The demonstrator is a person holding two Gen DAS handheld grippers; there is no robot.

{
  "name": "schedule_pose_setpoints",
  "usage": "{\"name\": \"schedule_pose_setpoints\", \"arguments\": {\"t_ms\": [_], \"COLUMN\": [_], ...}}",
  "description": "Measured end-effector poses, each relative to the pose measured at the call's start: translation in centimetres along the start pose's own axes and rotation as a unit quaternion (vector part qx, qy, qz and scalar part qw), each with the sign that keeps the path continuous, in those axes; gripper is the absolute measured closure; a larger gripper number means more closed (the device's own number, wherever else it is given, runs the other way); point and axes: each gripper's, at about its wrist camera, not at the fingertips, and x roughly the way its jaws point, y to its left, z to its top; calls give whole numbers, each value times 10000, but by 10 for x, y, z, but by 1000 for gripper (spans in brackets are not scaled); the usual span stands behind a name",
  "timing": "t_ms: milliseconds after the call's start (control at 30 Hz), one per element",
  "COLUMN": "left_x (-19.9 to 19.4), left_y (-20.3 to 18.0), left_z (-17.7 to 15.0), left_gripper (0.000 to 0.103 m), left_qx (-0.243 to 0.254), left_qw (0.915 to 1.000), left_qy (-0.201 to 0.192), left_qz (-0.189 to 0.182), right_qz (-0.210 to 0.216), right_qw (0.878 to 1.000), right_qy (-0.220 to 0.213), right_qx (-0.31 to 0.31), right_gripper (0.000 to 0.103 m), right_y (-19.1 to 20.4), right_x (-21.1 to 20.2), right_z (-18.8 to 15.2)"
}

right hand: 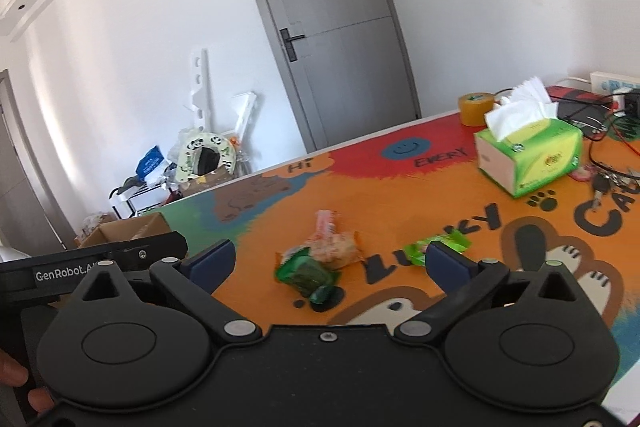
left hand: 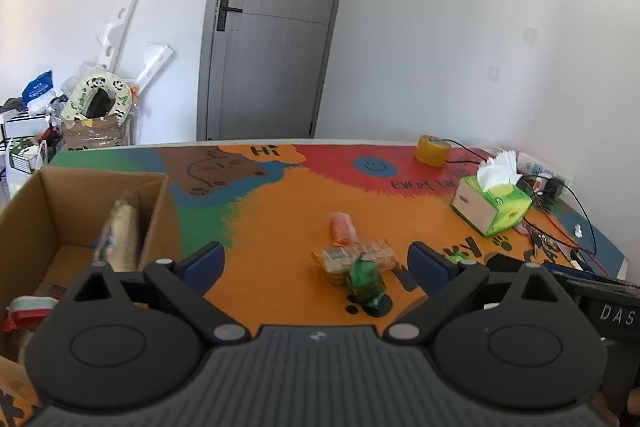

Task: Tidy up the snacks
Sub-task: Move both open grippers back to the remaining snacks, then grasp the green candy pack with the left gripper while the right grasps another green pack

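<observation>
while both tools stand with their jaws spread wide and nothing between them, the loose snacks lie together on the orange part of the printed table mat (left hand: 280,219), out in front of the fingers. the left gripper (left hand: 316,259) points at the little pile: a dark green wrapped snack (left hand: 365,281) nearest, leaning on a tan cracker pack (left hand: 356,257), with a pink packet (left hand: 342,227) just behind. a light green packet (right hand: 434,247) lies apart to the right, partly hidden by one finger of the right gripper (right hand: 330,261).

the cardboard box (left hand: 154,211) stands at the left edge of the table, open at the top, and it already holds a long pale packet (left hand: 122,227) leaning against its inner wall and a red, white and green wrapper (left hand: 28,309) near the front corner. that seems to be why the box sits on the left gripper's side: it looks like the bin for collecting, and that tool has the short path to it.

the wide spread of both tools fits a reach for soft, crinkly packs, which need room before a pinch. i judge the task partly done, with four snacks left on the mat.

the tissue box (right hand: 528,155), the tape roll (right hand: 476,109) and the cables (left hand: 560,227) lie well apart at the far right, out of the working path.
</observation>
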Motion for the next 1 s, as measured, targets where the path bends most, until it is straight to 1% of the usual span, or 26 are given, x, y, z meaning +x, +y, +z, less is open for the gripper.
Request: {"name": "schedule_pose_setpoints", "arguments": {"t_ms": [200, 400, 500, 600, 767, 1000], "left_x": [13, 30, 41, 52, 72, 100], "left_y": [-10, -21, -25, -29, -32, -35], "left_z": [-5, -13, -15, -17, -21, -24], "left_gripper": [6, 6, 8, 9, 21, 30], "left_qx": [-32, 22, 23, 24, -20, -118], "left_qw": [9998, 9995, 9993, 9992, 9985, 9970], "left_qy": [188, 269, 333, 373, 530, 766], "left_qz": [-60, -145, -173, -150, -103, -36], "right_qz": [-120, -202, -211, -221, -242, -289], "right_qw": [9998, 9994, 9991, 9987, 9982, 9974], "right_qy": [77, 195, 265, 346, 445, 566], "right_qx": [125, 199, 261, 286, 309, 340], "right_gripper": [0, 0, 2, 7, 12, 12], "right_y": [-23, -40, -48, -54, -62, -72], "right_x": [1, 11, 19, 27, 40, 60], "right_z": [-6, -12, -14, -15, -16, -11]}}
